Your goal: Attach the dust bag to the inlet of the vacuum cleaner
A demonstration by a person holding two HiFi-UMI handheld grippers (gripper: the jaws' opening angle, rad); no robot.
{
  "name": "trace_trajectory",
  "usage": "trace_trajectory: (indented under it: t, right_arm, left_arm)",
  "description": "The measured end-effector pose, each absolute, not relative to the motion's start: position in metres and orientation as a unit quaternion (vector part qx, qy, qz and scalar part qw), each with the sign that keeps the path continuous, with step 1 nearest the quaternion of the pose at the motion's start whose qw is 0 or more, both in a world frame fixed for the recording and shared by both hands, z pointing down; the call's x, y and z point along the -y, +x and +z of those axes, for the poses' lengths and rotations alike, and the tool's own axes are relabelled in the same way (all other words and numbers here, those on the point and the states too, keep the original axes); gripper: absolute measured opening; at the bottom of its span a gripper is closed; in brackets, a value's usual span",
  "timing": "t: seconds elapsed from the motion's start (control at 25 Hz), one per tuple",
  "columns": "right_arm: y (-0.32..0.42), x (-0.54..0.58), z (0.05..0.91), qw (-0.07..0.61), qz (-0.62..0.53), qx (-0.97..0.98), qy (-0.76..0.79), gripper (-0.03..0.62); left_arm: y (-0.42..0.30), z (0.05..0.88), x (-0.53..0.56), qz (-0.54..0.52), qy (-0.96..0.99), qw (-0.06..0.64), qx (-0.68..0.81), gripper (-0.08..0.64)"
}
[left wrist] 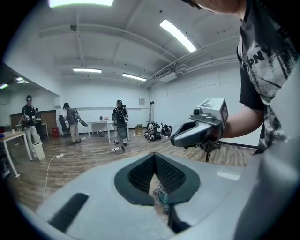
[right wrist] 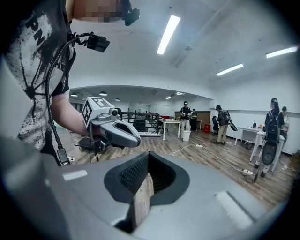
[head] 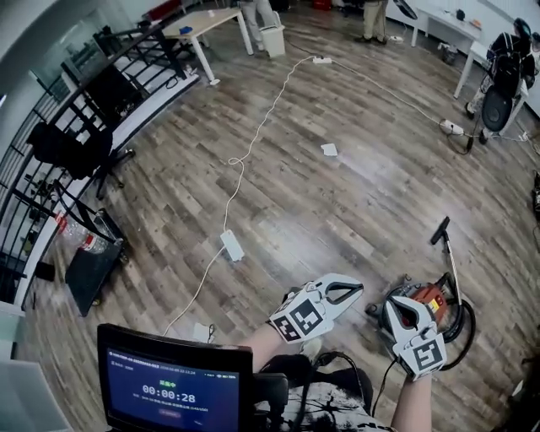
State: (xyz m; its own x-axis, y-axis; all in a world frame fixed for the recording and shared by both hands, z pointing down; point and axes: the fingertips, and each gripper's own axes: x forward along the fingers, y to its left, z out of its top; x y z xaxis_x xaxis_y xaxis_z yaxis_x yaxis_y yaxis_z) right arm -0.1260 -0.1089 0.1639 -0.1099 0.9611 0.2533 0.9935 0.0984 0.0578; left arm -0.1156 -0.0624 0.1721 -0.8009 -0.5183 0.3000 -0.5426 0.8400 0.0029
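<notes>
The vacuum cleaner (head: 432,302), red and black with a black hose and a thin wand (head: 450,253), lies on the wooden floor at the lower right of the head view. My right gripper (head: 391,305) is held in the air over it, jaws shut and empty. My left gripper (head: 359,288) hovers just to the left, also shut with nothing held. In the left gripper view the left gripper (left wrist: 154,156) faces the right gripper (left wrist: 199,127). The right gripper view shows its own shut jaws (right wrist: 147,154) and the left gripper (right wrist: 114,125) beside them. No dust bag shows in any view.
A white power strip (head: 231,245) and its long cable (head: 257,131) run across the floor. A screen with a timer (head: 173,390) sits at the lower left. A black railing (head: 93,126) and chair (head: 72,150) line the left. Tables (head: 207,24) and people (left wrist: 120,123) stand far off.
</notes>
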Motion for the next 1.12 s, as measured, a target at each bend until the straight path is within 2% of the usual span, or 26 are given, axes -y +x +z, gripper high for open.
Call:
trace_trajectory:
  t: [0.72, 1.0, 1.12]
  right_arm:
    - [-0.124, 0.138, 0.069, -0.015, -0.096, 0.665, -0.740, 0.008]
    - [-0.125, 0.177, 0.070, -0.001, -0.085, 0.656, -0.750, 0.008]
    - [-0.120, 0.187, 0.056, -0.023, -0.065, 0.654, -0.753, 0.008]
  left_arm:
    - [-0.101, 0.086, 0.099, 0.020, 0.146, 0.074, 0.986, 0.002]
    - [-0.092, 0.085, 0.135, 0.018, 0.116, 0.068, 0.991, 0.002]
    - [-0.087, 0.076, 0.149, 0.022, 0.114, 0.067, 0.991, 0.002]
